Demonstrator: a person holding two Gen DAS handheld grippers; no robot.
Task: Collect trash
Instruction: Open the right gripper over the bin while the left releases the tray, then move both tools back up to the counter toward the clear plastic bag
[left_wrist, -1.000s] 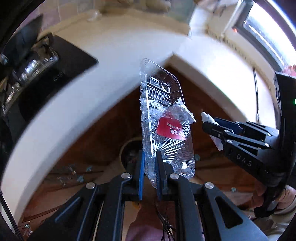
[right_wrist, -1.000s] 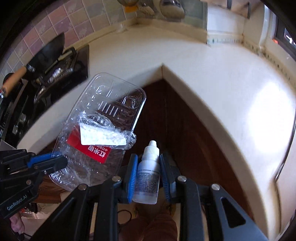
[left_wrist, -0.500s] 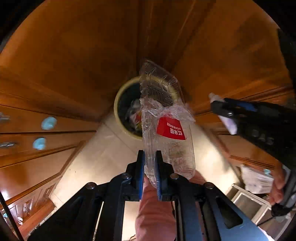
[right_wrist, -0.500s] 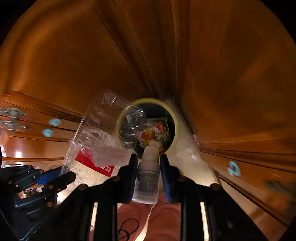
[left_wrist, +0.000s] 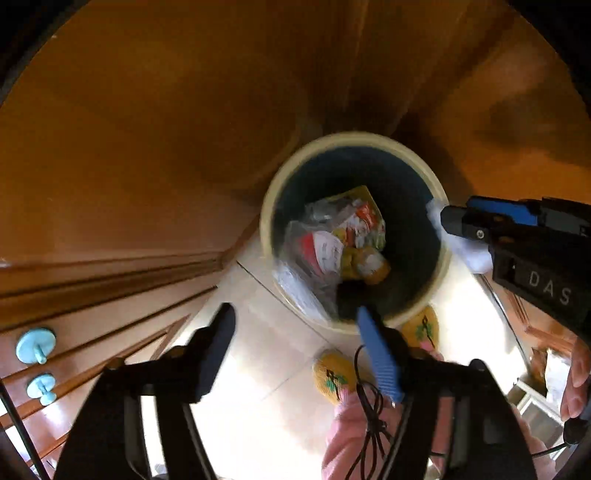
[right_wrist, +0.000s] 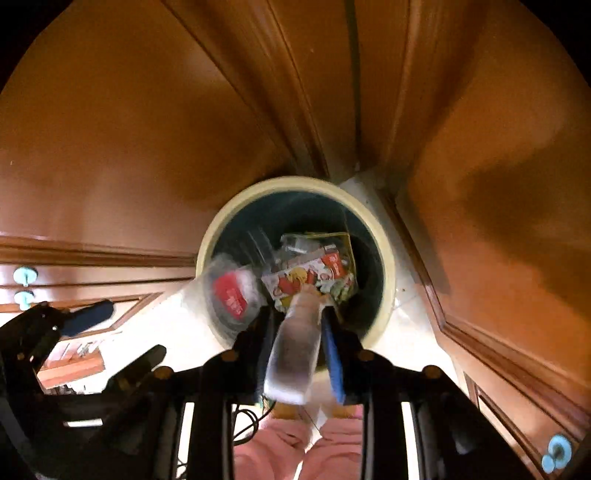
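Observation:
A round bin with a cream rim (left_wrist: 266, 218) (right_wrist: 386, 236) stands on the floor in a cabinet corner, straight below both grippers. My left gripper (left_wrist: 295, 338) (right_wrist: 118, 336) has its jaws opening wide, with nothing between them. The clear plastic tray with a red label (left_wrist: 314, 254) (right_wrist: 231, 295) is blurred and dropping over the bin's near-left rim. My right gripper (right_wrist: 295, 332) (left_wrist: 458, 221) has jaws opening too. The white dropper bottle (right_wrist: 295, 347) (left_wrist: 467, 253) is still between them, tilted and blurred, slipping towards the bin.
A colourful snack wrapper (right_wrist: 314, 277) lies inside the bin. Brown wooden cabinet doors (left_wrist: 147, 147) with pale blue knobs (left_wrist: 35, 345) close in on both sides. Below are pale floor tiles (left_wrist: 266, 369), yellow slippers (left_wrist: 334, 380) and pink trouser legs (right_wrist: 273, 450).
Both grippers came down from the counter to just over the bin. The left jaws opened and let the clear tray fall. The right jaws loosened and the bottle tipped.

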